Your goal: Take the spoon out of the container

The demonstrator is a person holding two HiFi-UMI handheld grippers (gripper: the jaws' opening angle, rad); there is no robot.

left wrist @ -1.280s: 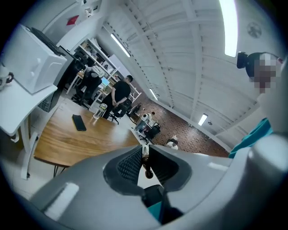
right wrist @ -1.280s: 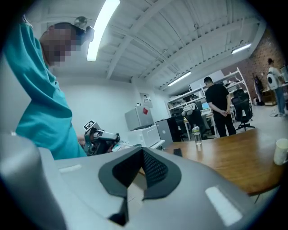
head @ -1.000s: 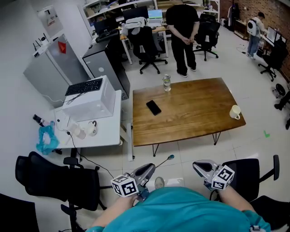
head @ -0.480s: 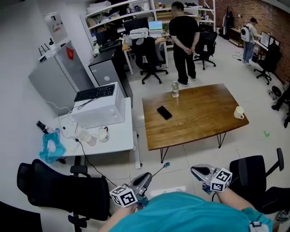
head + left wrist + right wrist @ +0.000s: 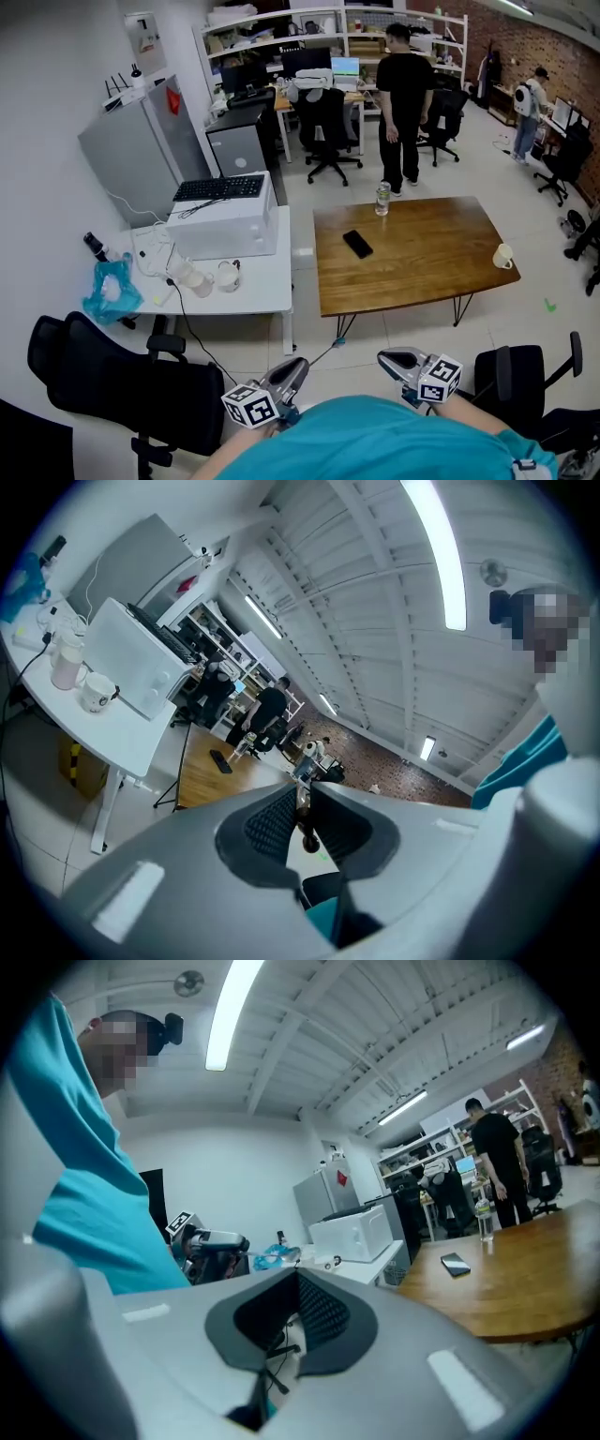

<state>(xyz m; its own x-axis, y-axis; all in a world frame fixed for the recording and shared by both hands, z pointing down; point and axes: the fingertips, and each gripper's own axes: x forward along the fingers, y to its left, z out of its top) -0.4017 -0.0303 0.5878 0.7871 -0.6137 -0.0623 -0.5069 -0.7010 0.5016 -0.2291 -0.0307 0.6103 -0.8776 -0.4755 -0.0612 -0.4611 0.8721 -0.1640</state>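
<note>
Reference landmark: the wooden table (image 5: 422,258) in the middle of the room. All positions below are given relative to it.

Left gripper (image 5: 295,367) – located off the table's near-left corner, over the tiled floor and close to the operator's teal shirt (image 5: 375,441). In the left gripper view, the left gripper (image 5: 302,794) has its jaws closed on the thin handle of the spoon (image 5: 303,819), which runs between the ribbed pads. In the head view the spoon (image 5: 323,354) projects from the jaw tips toward the table's near edge; its teal end sits in the air just short of the table leg. The spoon is clear of every container and touches nothing but the jaws.

Right gripper (image 5: 389,358) – located in front of the table's near edge, to the right of the left gripper and well apart from it. In the right gripper view, the right gripper (image 5: 298,1283) has its jaw tips together with nothing between the pads.

Items on the table:
- A black phone (image 5: 357,244), lying flat near the table's left-centre.
- A bottle (image 5: 382,198), upright at the far-left edge.
- A cream mug (image 5: 504,256), at the right edge.

Around the table:
- A white desk (image 5: 253,295) stands just beside the left end, carrying a white box (image 5: 230,225) with a keyboard (image 5: 220,187) on top.
- A person in black (image 5: 405,94) stands beyond the far edge, facing away from it.
- A black chair (image 5: 511,380) is off the near-right corner.
</note>
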